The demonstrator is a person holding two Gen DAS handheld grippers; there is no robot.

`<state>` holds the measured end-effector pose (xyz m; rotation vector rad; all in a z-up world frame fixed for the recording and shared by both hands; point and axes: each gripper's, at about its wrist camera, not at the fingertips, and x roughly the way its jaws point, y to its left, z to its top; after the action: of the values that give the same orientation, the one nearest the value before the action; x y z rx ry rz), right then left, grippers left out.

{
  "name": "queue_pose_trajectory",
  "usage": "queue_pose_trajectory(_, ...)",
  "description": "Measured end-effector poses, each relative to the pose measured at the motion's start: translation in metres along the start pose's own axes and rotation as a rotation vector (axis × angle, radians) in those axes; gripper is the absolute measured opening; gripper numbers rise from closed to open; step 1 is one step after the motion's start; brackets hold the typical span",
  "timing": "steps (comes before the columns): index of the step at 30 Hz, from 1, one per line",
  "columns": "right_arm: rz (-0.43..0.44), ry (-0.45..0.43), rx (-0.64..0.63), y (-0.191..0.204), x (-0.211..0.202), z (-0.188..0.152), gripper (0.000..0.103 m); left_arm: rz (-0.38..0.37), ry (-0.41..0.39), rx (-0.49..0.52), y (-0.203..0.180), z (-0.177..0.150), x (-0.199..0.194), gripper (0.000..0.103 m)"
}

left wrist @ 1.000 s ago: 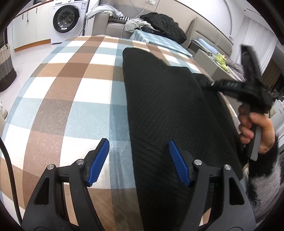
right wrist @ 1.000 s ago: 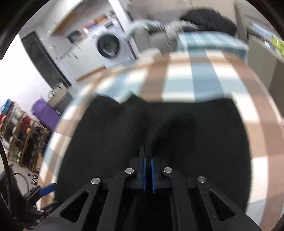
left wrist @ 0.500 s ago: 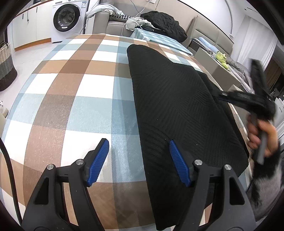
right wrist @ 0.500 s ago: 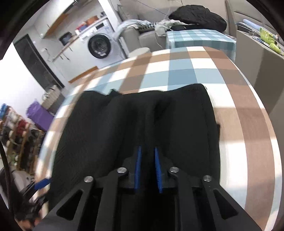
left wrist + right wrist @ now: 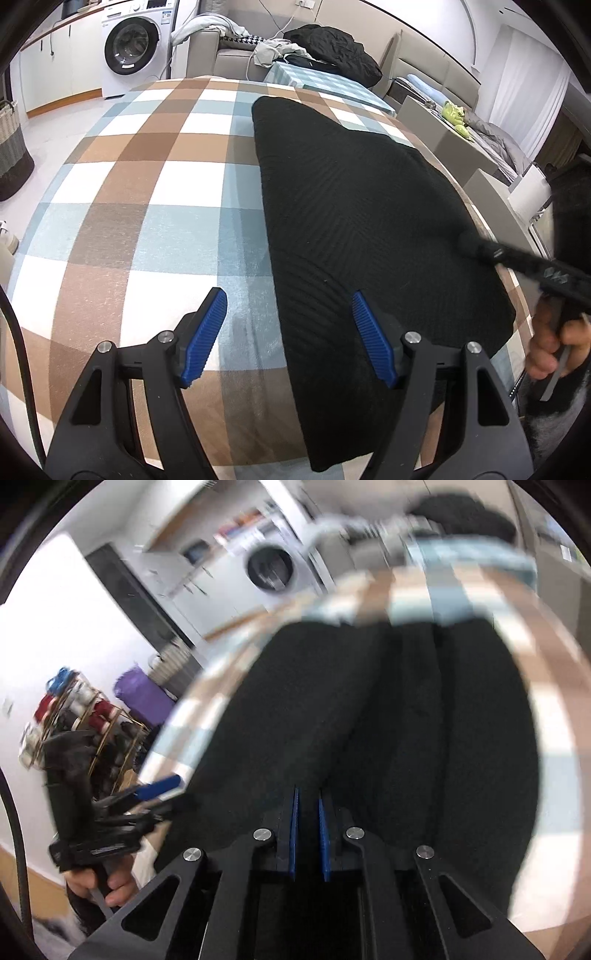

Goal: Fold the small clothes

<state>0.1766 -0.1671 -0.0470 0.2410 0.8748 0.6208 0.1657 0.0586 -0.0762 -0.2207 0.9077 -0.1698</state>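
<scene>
No legible writing anywhere. Black knit garment (image 5: 362, 221) spread on the checked tablecloth (image 5: 147, 192), washing machine (image 5: 133, 48) and sofa (image 5: 221, 55) beyond. Left gripper (image 5: 288, 332) gaping over the garment's edge; right gripper (image 5: 307, 834) nearly shut, closing, gripping nothing.

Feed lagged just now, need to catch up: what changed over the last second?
The right claw released its pinch on the black knit garment, swung toward its near right edge, and its jaws are closing; whether cloth is between them cannot be told. The garment slid away, near hem now showing. The left claw stayed open over the garment's left edge.
</scene>
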Motion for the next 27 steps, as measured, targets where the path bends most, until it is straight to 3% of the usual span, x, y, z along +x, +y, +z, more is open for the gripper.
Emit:
queue_pose_trajectory(2,-0.023,0.006,0.007,-0.002,-0.004,0.000,0.009,-0.003,0.002,-0.008,0.002,-0.001,0.000,0.068)
queue_pose_trajectory(5,-0.110,0.086,0.036,-0.016,0.013,-0.009,0.012,0.000,0.014,-0.006,0.001,-0.003,0.004,0.068)
queue_pose_trajectory(7,-0.068,0.067,0.067,-0.021,0.006,-0.013,0.015,-0.001,0.019,0.000,-0.001,-0.005,0.006,0.068)
queue_pose_trajectory(9,-0.067,0.029,0.063,-0.024,-0.004,-0.011,0.027,-0.005,0.025,0.001,0.000,-0.005,0.008,0.068)
queue_pose_trajectory(10,-0.091,0.009,0.075,-0.028,-0.012,-0.011,0.040,-0.006,0.027,0.000,0.000,-0.004,0.010,0.068)
queue_pose_trajectory(11,-0.092,0.001,0.090,-0.033,-0.014,-0.011,0.046,-0.007,0.028,-0.001,0.000,-0.003,0.011,0.068)
queue_pose_trajectory(16,0.005,0.074,0.196,-0.063,-0.003,-0.014,0.048,-0.015,0.036,0.005,0.000,0.000,0.017,0.068)
queue_pose_trajectory(20,0.097,0.082,0.175,-0.068,0.012,0.003,0.063,-0.019,0.038,0.004,0.000,0.001,0.019,0.068)
queue_pose_trajectory(22,0.108,0.086,0.145,-0.064,0.024,0.014,0.064,-0.019,0.039,0.002,0.001,0.002,0.020,0.068)
queue_pose_trajectory(25,0.059,0.084,0.077,-0.054,0.039,0.027,0.063,-0.020,0.038,0.002,0.001,0.003,0.021,0.068)
queue_pose_trajectory(27,0.015,0.084,0.045,-0.050,0.046,0.033,0.051,-0.023,0.036,0.001,0.001,0.003,0.020,0.068)
